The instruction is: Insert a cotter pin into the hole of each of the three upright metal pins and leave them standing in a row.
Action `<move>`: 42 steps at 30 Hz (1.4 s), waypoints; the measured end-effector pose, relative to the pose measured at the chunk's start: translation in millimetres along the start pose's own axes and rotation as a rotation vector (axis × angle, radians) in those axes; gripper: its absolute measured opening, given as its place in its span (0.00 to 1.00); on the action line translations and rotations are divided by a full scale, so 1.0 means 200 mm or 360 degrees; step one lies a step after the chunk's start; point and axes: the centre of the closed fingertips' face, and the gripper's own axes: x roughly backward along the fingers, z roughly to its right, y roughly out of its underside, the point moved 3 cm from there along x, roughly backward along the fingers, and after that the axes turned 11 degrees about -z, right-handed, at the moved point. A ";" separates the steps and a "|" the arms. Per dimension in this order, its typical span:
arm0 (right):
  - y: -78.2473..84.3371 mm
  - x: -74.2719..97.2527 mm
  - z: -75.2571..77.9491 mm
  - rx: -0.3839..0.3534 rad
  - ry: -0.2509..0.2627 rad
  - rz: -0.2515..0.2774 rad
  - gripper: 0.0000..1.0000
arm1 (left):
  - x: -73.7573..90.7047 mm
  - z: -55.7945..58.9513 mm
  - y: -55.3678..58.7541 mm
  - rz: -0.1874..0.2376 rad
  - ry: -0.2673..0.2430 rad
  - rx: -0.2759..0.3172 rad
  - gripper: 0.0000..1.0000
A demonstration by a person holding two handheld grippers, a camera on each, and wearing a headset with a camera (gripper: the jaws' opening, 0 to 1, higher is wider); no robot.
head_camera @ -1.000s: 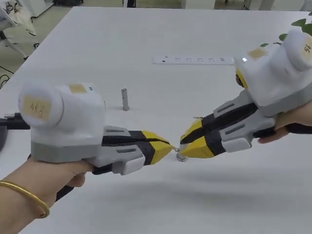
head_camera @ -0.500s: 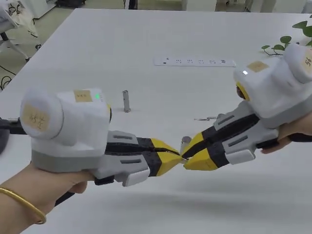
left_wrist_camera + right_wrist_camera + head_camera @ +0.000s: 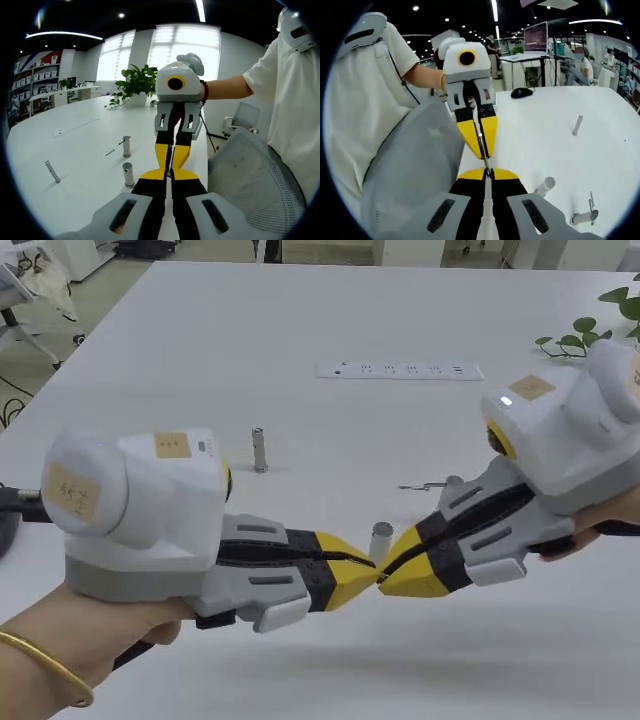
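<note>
Middle metal pin [image 3: 381, 532] upright on worktop [image 3: 300, 360], just behind tips. Left gripper [image 3: 368, 575], right gripper [image 3: 392, 572] both clamped tight, tip to tip; can't tell what's pinched. I'd line up with hole, feed slow, don't knock pin.

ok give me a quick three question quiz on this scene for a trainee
1. True or false: the left hand-held gripper and the right hand-held gripper meet tip to tip close beside a metal pin.
2. How many metal pins stand upright on the table?
3. What lies on the far part of the table? A power strip, B keyboard, C toolbox.

Key: 1 true. 2 three: that one, the left pin and the far right pin. 3 A.
</note>
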 end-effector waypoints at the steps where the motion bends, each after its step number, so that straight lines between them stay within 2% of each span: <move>1: 0.00 0.00 0.00 0.0000 0.0001 -0.0004 0.05 | 0.00 0.00 0.00 0.0002 0.0001 -0.0003 0.00; 8: 0.00 0.01 0.00 -0.0001 0.0007 -0.0051 0.04 | -0.01 0.00 -0.01 0.0024 0.0013 0.0007 0.01; 18: 0.01 0.02 0.02 0.0115 0.0091 -0.0154 0.03 | -0.03 -0.03 -0.01 0.0011 -0.0089 -0.0012 0.06; 21: 0.03 0.02 0.04 0.0165 0.0125 -0.0229 0.03 | -0.04 -0.02 0.00 0.0004 -0.0102 -0.0023 0.10; 27: 0.08 0.03 0.09 0.0189 0.0200 -0.0365 0.03 | -0.05 -0.04 0.01 -0.0013 -0.0146 -0.0018 0.23; 28: 0.10 0.04 0.11 0.0224 0.0234 -0.0432 0.03 | -0.06 -0.06 0.01 -0.0019 -0.0169 -0.0007 0.24; 31: 0.14 0.05 0.14 0.0243 0.0282 -0.0507 0.03 | -0.06 -0.09 0.03 -0.0030 -0.0240 -0.0011 0.29; 36: 0.20 0.06 0.19 0.0271 0.0350 -0.0629 0.03 | -0.08 -0.14 0.05 -0.0039 -0.0310 0.0015 0.30; 42: 0.26 0.08 0.25 0.0267 0.0394 -0.0718 0.03 | -0.11 -0.20 0.08 -0.0060 -0.0384 0.0046 0.30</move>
